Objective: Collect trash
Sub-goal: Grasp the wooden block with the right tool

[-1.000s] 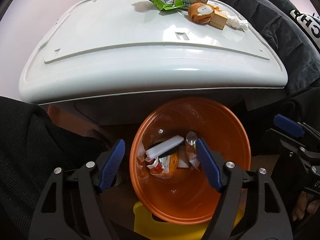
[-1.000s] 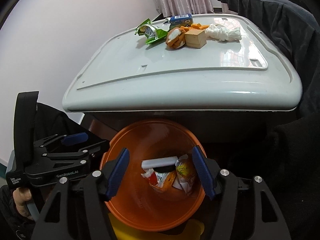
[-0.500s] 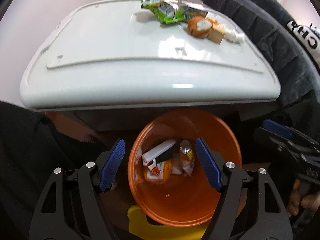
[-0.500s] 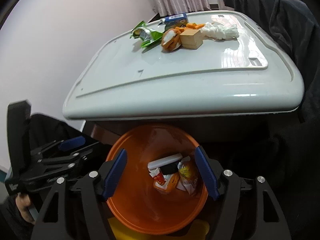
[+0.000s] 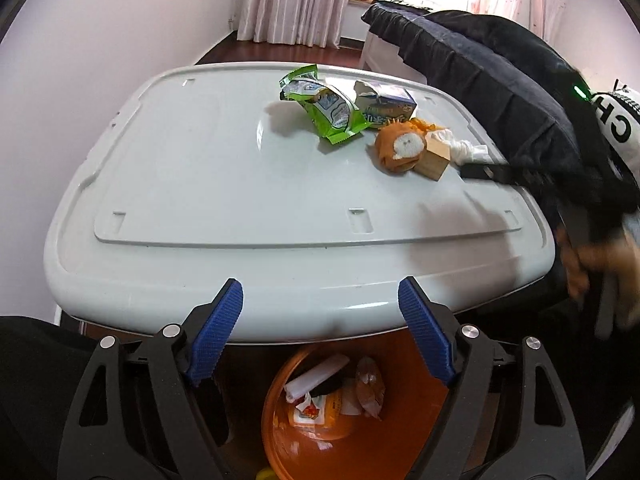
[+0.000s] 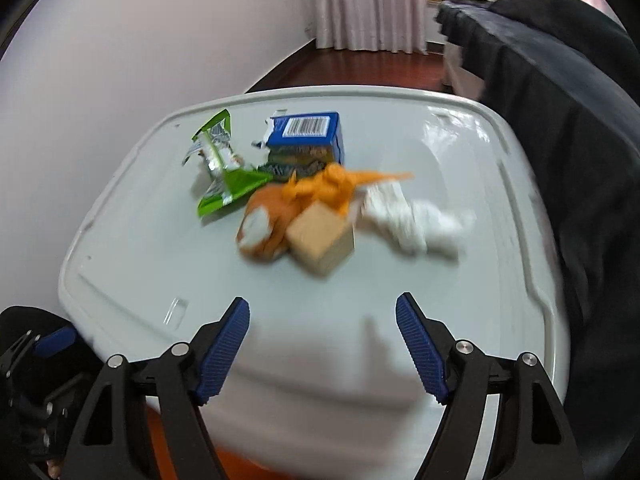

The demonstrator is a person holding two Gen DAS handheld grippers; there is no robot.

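Note:
Trash lies in a cluster at the far side of the white lid [image 5: 200, 184]: a green wrapper [image 5: 324, 106], a blue carton [image 5: 386, 106], an orange ball-like piece [image 5: 400, 148], a wooden block [image 5: 434, 158] and a white tissue [image 5: 468, 148]. The right wrist view shows the same wrapper [image 6: 224, 176], carton [image 6: 308, 136], block [image 6: 322, 238] and tissue [image 6: 416, 224], blurred. An orange bin [image 5: 400, 432] with several wrappers sits below the lid's front edge. My left gripper [image 5: 320, 340] is open and empty above the bin. My right gripper [image 6: 322, 348] is open and empty over the lid.
A dark quilted cloth [image 5: 500, 80] drapes along the lid's right side and also shows in the right wrist view [image 6: 568, 128]. A pale wall [image 5: 100, 40] is on the left. Pink curtains [image 5: 296, 0] and wooden floor lie beyond.
Both grippers have risen from over the orange bin. The right one has moved forward over the lid toward the trash cluster. Both stay open and empty.

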